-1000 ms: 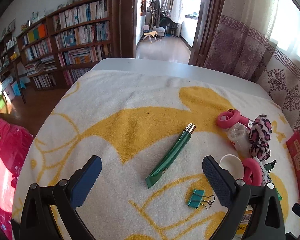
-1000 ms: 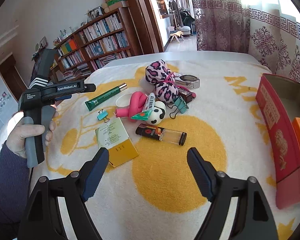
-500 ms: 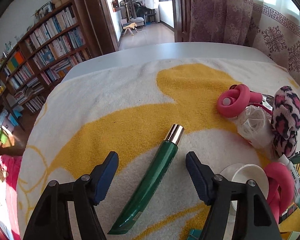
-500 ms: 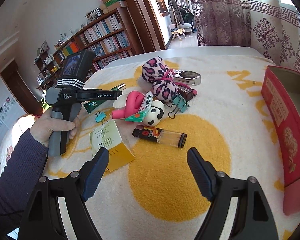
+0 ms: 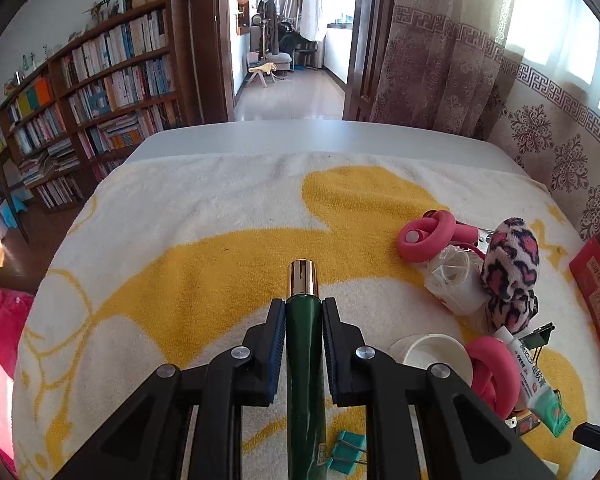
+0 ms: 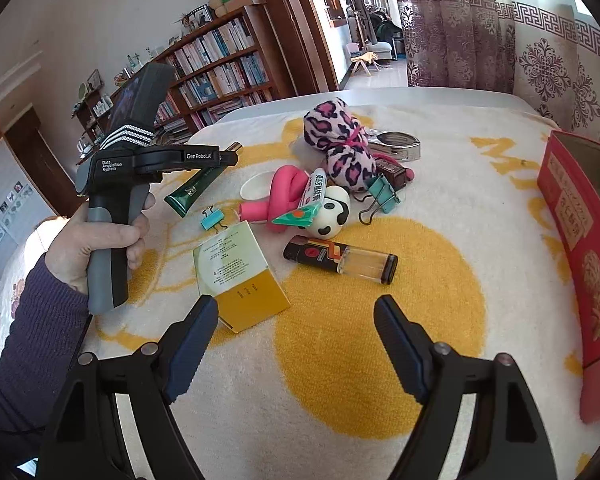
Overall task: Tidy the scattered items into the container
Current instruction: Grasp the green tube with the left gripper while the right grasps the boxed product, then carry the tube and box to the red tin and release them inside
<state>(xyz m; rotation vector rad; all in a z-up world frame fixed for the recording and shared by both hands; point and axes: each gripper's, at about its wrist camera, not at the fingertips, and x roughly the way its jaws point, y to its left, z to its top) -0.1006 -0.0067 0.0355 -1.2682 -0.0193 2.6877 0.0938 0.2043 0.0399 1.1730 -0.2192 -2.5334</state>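
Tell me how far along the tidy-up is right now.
Barely started. The red box shows nothing inside from here. In hand: the left gripper is shut on the green tube. The right gripper is open, holding nothing. Left on the towel: leopard pouch, panda ball, lighter, booklet, clips.

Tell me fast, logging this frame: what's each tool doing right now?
Left tool: closed on the green tube.
Right tool: open, holding nothing.
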